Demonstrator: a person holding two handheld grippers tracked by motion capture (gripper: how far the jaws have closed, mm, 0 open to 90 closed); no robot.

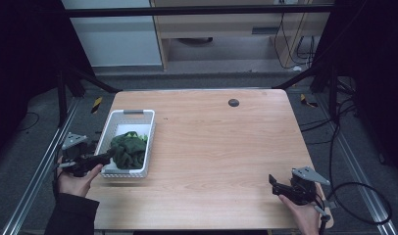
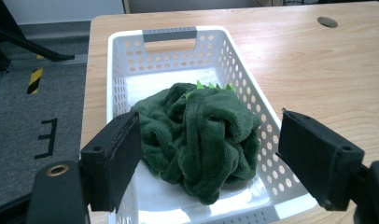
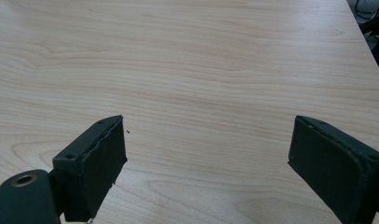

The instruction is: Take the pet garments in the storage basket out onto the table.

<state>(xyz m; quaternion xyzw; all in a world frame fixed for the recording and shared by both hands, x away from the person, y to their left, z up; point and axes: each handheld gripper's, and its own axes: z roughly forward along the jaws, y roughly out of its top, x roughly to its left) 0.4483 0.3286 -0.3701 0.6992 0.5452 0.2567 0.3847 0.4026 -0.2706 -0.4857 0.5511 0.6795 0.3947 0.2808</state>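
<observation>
A crumpled dark green plush cloth (image 1: 128, 150) (image 2: 200, 140) with a light green spiky trim lies in a white perforated basket (image 1: 115, 121) (image 2: 234, 56) at the table's left side. My left gripper (image 1: 105, 158) (image 2: 208, 158) is at the basket's near left corner, open, its jaws spread wide on either side of the cloth and touching nothing. My right gripper (image 1: 274, 185) (image 3: 206, 158) rests low over bare wood near the front right corner, open and holding nothing.
The wooden table (image 1: 216, 142) has a round dark grommet (image 1: 233, 102) (image 2: 327, 21) near its far edge. Black frame bars and cables stand around the table. A grey handle (image 2: 169, 34) caps the basket's far end.
</observation>
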